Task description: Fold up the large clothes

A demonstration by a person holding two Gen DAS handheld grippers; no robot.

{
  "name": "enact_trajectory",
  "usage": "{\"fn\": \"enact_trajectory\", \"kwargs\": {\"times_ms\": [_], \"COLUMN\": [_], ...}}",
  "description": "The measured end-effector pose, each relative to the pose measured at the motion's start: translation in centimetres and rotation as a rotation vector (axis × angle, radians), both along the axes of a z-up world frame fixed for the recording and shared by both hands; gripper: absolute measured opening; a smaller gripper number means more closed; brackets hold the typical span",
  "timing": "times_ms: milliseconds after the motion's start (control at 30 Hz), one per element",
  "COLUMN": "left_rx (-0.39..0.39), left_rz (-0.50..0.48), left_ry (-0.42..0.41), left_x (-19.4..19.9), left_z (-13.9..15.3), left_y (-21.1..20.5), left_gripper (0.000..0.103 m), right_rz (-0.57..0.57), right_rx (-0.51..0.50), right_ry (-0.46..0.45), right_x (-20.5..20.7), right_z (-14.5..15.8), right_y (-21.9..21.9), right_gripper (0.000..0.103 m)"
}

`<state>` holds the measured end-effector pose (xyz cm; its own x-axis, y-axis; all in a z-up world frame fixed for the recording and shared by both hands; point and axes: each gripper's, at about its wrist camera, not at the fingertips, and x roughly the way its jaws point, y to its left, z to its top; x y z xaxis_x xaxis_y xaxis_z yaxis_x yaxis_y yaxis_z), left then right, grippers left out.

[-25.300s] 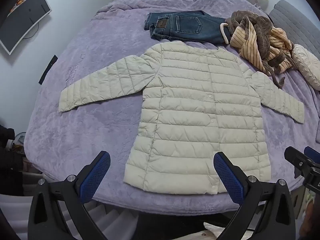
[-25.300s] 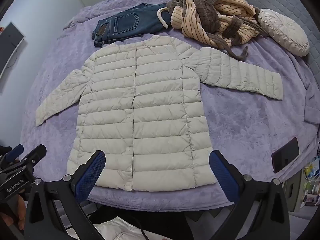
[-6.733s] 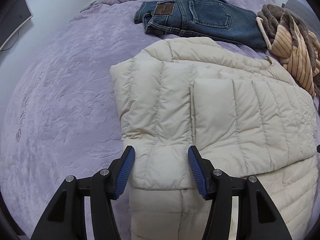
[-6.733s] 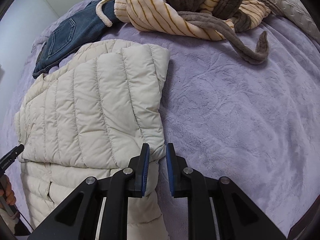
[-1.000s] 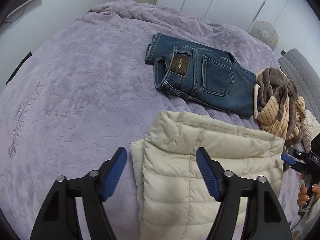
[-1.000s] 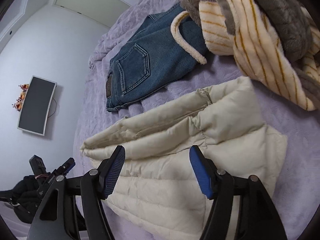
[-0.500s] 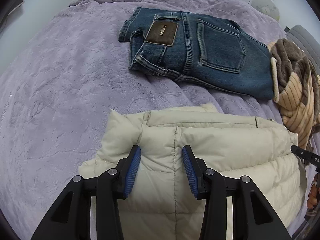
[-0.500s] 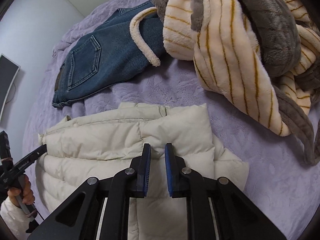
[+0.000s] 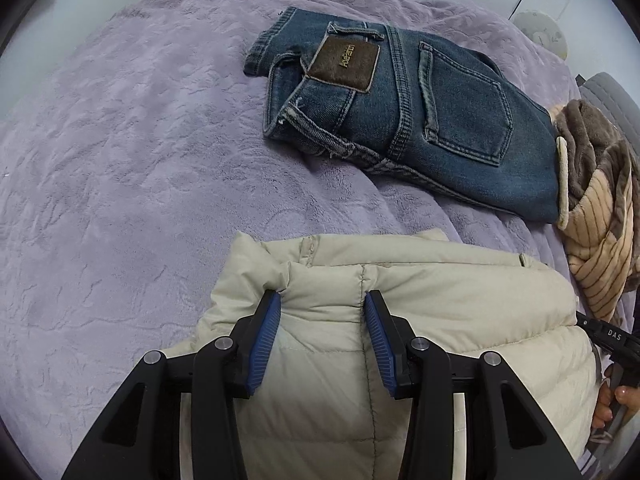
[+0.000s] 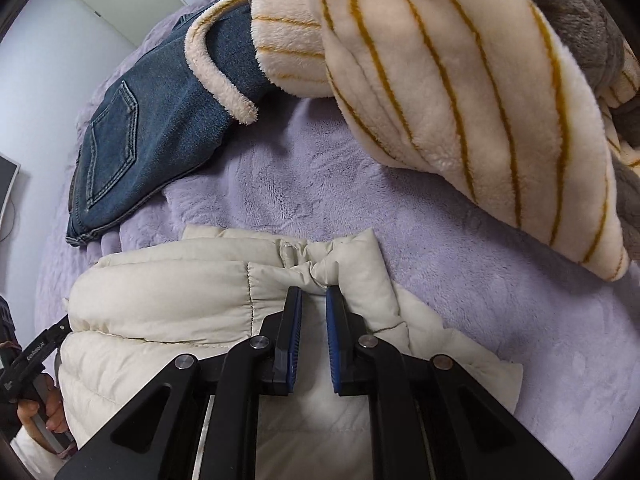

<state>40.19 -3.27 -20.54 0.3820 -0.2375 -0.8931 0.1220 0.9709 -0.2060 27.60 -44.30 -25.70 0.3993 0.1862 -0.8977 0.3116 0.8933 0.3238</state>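
We are working over a bed (image 9: pixel 120 160) covered in a plush lilac blanket, with pale walls and white cupboard doors showing beyond its far edge and a dark screen on the wall at the left of the right wrist view. The cream puffer jacket (image 9: pixel 420 300) is lying folded on the near part of the bed, its long axis running side to side across both views and its folded edge facing the far side of the bed. Beyond it, folded blue jeans (image 9: pixel 420 120) are lying just apart from it, and a striped fleece robe (image 10: pixel 460 100) is resting partly on them at the right. Our left hand-held gripper (image 9: pixel 322 308) is pinching a thick roll of the jacket's far edge, its blue pads pressing into the padding. Our right hand-held gripper (image 10: pixel 313 300) is squeezing a thinner fold of that edge, pads nearly together.
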Motion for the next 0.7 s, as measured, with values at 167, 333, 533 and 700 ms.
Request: {"fn": "enact_trajectory", "kwargs": {"times_ms": [167,333,533,700], "left_rx": [0.031,0.049,0.055,0.047], "left_rz": [0.047,0.081,0.082,0.082], "left_ry": [-0.018,-0.023,-0.008,0.018], "left_x": [0.3,-0.7,-4.1,-7.3], "left_z": [1.9,3.5,4.7,5.0], "left_y": [1.8,3.6,4.7,4.8], "left_gripper": [0.046,0.046,0.046,0.046], "right_rz": [-0.009,-0.054,-0.046,-0.043], "right_rx": [-0.073,-0.098,-0.068,-0.037], "right_ry": [-0.007,-0.024,-0.024,-0.017], "right_x": [-0.9,-2.8,-4.7,-7.0], "right_z": [1.8,4.1,6.4,7.7], "right_y": [-0.5,-1.0,0.0,0.6], "right_gripper": [0.012,0.016,0.016,0.016]}}
